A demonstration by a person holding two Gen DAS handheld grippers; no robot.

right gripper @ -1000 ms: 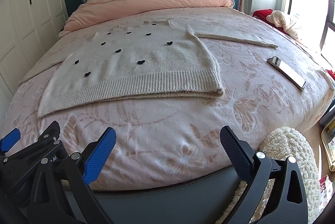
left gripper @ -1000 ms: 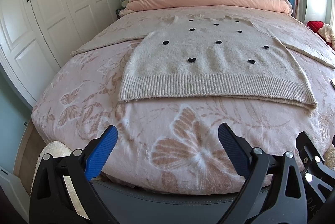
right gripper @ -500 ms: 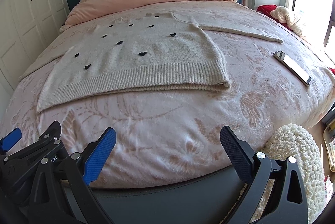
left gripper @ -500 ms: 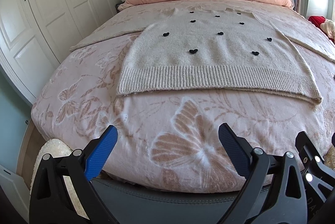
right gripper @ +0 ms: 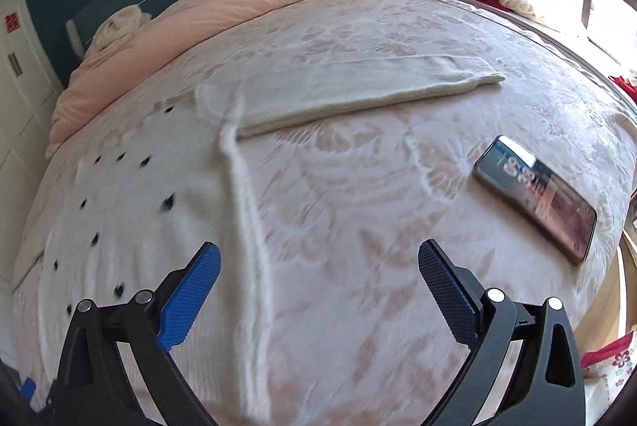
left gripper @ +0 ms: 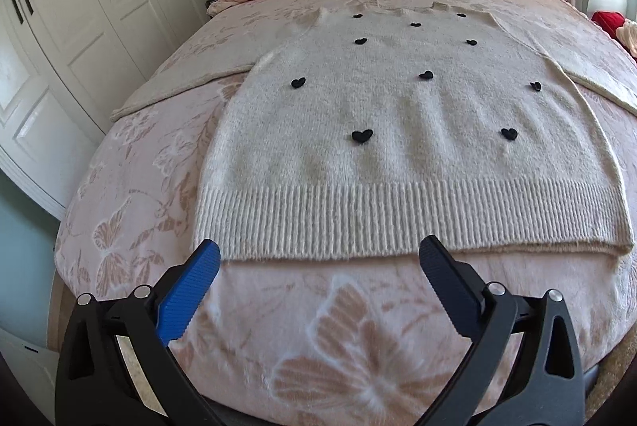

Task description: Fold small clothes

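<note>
The cream fuzzy knit sweater with small black hearts [left gripper: 402, 147] lies flat and face up in the middle of the pink butterfly-patterned plush bedspread [left gripper: 330, 338], both sleeves spread out to the sides, nothing folded yet. So the work looks to be at its opening step: reaching in for a first grasp.

The left gripper [left gripper: 318, 286] hovers just short of the sweater's ribbed hem, jaws spread wide and holding nothing. The right gripper [right gripper: 318, 286] hangs over the sweater's right side edge, equally wide open and empty, looking toward the right sleeve [right gripper: 370, 87] that stretches away from the body.

The next move probably calls for pinching that sleeve near its cuff and carrying it across the body (the view here is motion-blurred, so the exact edge is hard to place). The knit is thick, soft and limp; it should drape and sag when lifted, and the ribbed band is firmer.

A black glossy smartphone [right gripper: 535, 197] lies on the bedspread to the right of the sweater, well apart from the sleeve.
</note>
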